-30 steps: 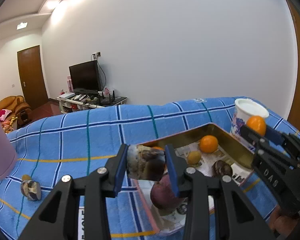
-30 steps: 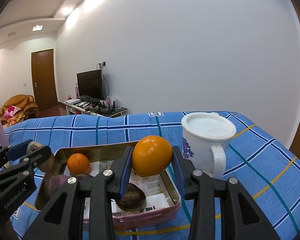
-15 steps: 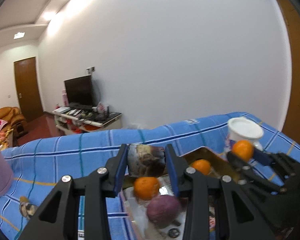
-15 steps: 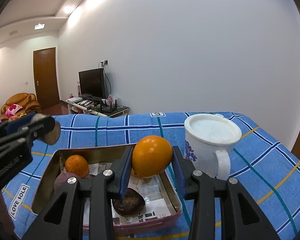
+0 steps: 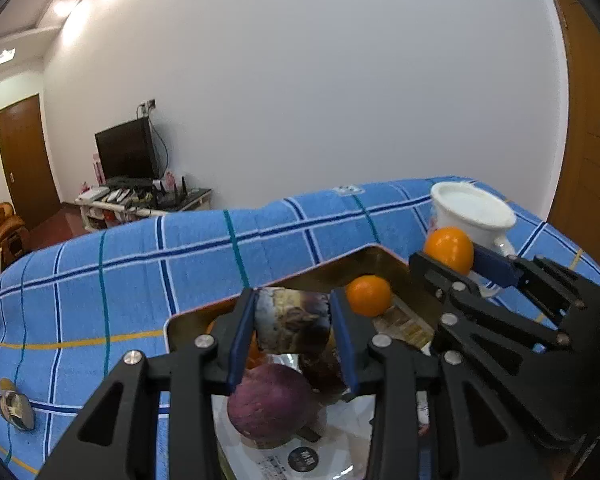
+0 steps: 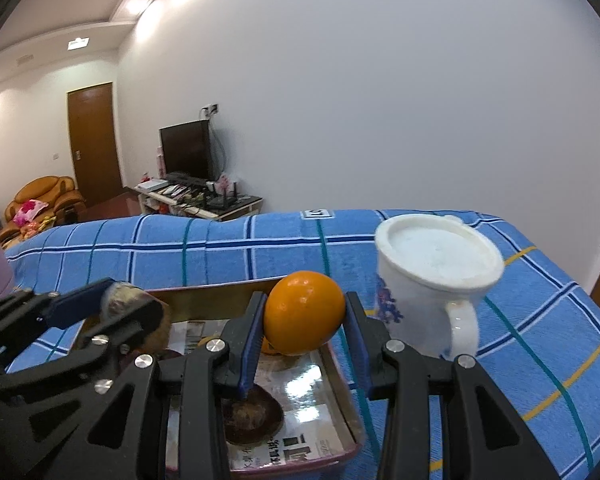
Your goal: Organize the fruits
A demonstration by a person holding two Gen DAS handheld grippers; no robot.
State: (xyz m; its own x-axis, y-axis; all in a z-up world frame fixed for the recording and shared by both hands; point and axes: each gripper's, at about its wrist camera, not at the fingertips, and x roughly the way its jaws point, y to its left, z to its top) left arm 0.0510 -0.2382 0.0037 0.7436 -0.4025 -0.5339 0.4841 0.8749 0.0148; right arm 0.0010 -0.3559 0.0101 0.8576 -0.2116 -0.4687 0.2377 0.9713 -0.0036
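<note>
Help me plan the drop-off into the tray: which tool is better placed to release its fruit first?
Probably the left tool: its mottled brown fruit hangs over the tray, above the purple fruit. The right tool holds its orange nearer the tray's edge, beside the white mug.

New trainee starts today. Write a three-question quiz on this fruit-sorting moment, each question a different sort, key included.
1. True or false: the right tongs are shut on an orange.
2. Which stands beside the metal tray? A) a glass bottle B) a white mug C) a kettle
3. Fill in: the left tongs hold a mottled brown fruit above the ____.

Key: 1 true; 2 B; 3 tray. A purple fruit and a small orange already lie in the tray.
</note>
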